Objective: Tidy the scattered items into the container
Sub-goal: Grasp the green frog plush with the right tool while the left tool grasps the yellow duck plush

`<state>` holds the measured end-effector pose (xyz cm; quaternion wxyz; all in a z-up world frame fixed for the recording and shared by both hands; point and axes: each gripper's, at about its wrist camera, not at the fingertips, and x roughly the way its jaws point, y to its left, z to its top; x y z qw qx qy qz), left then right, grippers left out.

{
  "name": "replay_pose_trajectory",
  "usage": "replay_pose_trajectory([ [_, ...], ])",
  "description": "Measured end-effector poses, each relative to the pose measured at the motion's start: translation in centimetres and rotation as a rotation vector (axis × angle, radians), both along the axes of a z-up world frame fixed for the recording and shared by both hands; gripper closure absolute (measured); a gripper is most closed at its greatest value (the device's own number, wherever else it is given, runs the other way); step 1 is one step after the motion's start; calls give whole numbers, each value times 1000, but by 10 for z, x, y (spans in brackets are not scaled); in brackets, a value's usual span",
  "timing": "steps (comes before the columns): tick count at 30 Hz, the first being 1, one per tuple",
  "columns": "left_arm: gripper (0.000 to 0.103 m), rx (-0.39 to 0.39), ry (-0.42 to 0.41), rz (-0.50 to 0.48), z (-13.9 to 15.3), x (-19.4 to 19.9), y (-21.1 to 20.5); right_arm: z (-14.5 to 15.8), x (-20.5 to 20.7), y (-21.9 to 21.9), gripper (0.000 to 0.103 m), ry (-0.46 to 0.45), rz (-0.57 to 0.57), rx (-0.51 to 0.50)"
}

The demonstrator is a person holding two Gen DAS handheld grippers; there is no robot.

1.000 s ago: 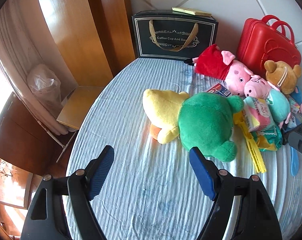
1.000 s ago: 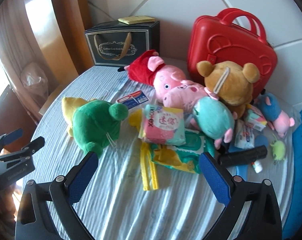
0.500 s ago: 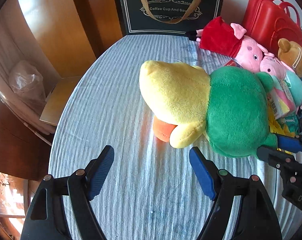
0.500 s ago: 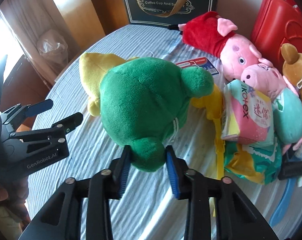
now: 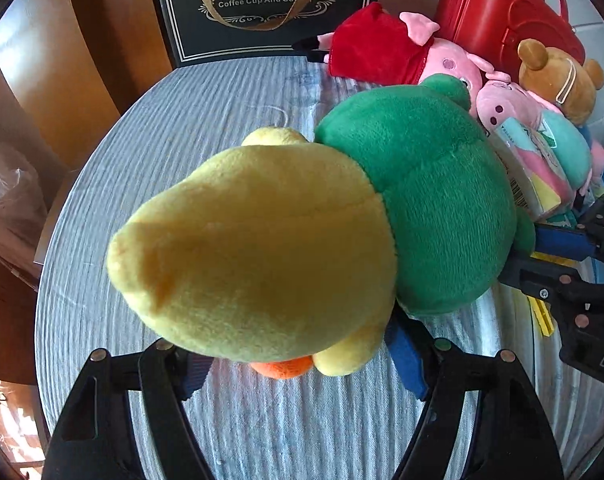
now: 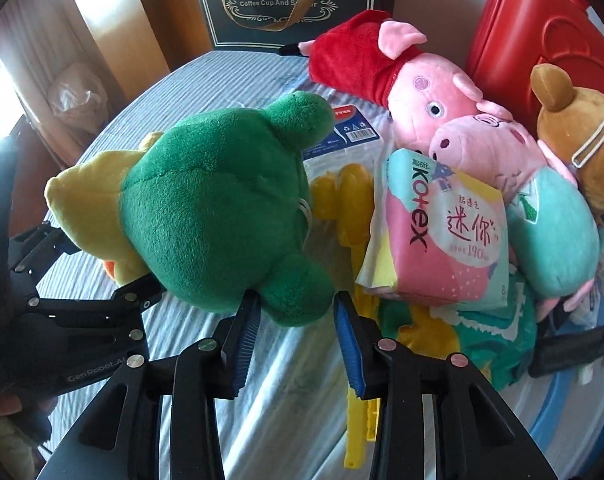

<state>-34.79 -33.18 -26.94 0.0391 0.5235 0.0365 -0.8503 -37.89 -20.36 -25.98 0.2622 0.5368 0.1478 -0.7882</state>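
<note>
A green and yellow plush toy [image 5: 342, 216] lies on the blue striped tablecloth [image 5: 205, 112]. It also shows in the right wrist view [image 6: 209, 208]. My left gripper [image 5: 297, 364] is open, with its jaws either side of the toy's yellow end and orange foot. My right gripper [image 6: 295, 312] is shut on a green limb of the same toy. The right gripper also shows in the left wrist view [image 5: 558, 248]. A dark gift bag [image 5: 269, 4] stands open at the table's far edge.
A red case [image 6: 542, 40] stands at the back right. In front of it lie two pink pig plushes [image 6: 430, 92], a brown bear [image 6: 582, 136], a Kotex pack [image 6: 438, 232], a yellow plastic toy [image 6: 350, 200] and small items. The table edge falls off at left.
My left gripper has moved forward until the toy's yellow end sits between its jaws. My right gripper came in, closed on the green limb and now holds it. The toy has turned slightly.
</note>
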Motion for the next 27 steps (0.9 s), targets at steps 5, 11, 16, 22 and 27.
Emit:
replay_pose_trajectory([
  [5, 38, 0, 7, 28, -2, -3, -7, -6, -10, -2, 65, -22, 33, -58],
  [11, 39, -12, 1, 48, -5, -5, -16, -5, -18, 1, 47, -15, 57, -119],
  [16, 40, -36, 1, 54, -9, -8, -21, 2, -17, -5, 43, 22, 130, -160],
  [22, 41, -36, 12, 58, -10, -11, -26, 9, -16, -12, 40, 76, 206, -180],
  [27, 54, -43, 19, 80, -11, -9, -29, 9, -14, -24, 59, 61, 270, -205],
])
